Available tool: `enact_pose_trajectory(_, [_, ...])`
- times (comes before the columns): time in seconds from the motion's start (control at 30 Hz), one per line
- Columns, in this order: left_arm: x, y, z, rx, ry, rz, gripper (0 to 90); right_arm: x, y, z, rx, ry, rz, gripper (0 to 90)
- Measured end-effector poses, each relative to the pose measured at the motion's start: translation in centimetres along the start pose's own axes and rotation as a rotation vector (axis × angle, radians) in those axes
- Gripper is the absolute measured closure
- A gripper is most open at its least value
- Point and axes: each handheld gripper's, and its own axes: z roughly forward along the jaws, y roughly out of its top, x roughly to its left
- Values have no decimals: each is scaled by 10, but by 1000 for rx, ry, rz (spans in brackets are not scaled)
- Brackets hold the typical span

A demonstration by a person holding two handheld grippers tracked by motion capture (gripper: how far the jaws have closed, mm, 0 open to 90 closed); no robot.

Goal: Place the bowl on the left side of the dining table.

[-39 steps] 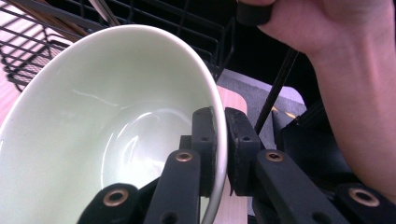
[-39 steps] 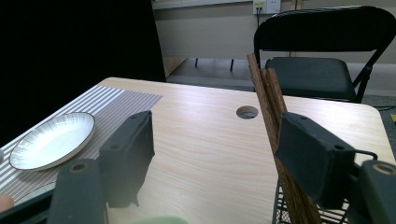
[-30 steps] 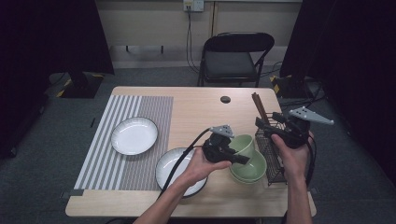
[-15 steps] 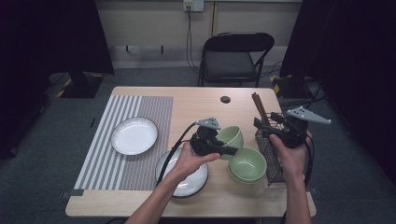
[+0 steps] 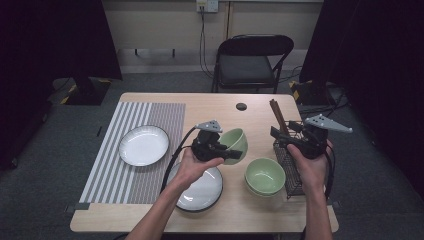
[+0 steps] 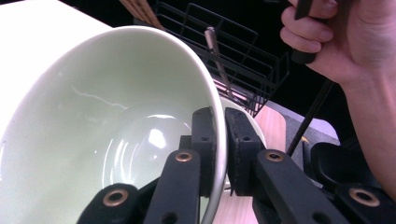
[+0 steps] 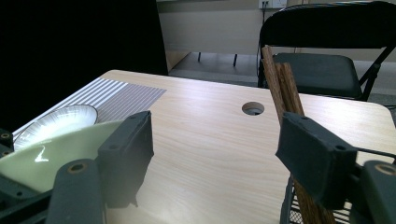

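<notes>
I have the wooden table [image 5: 220,107] under me, with a grey striped placemat [image 5: 150,120] over its left part. A white plate [image 5: 144,145] sits on the mat, and a second white plate [image 5: 202,192] lies nearer me, partly off the mat's edge. At the right edge stands a black wire rack [image 5: 286,162] with brown chopsticks [image 5: 276,114] sticking up out of it. Just left of the rack a green bowl [image 5: 265,175] rests on the table.

My left gripper [image 5: 231,154] has its jaws nearly together, pinched on the rim of a second green bowl [image 5: 236,140], one pad inside and one outside the wall [image 6: 140,130]. That bowl is tilted on its side, held clear of the table, above the far edge of the near plate.

My right gripper [image 5: 281,136] hangs by the rack with its jaws [image 7: 219,154] spread wide and nothing between them.
</notes>
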Motion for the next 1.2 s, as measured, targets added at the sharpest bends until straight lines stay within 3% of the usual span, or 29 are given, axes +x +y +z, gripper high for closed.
enact_pose_trajectory(0.53, [17, -3, -31, -36, 83, -24, 831, 3, -2, 5, 14, 5, -9, 264])
enact_pose_trajectory(1.2, [44, -15, -65, -61, 210, -98, 831, 3, -4, 9, 28, 6, -5, 265])
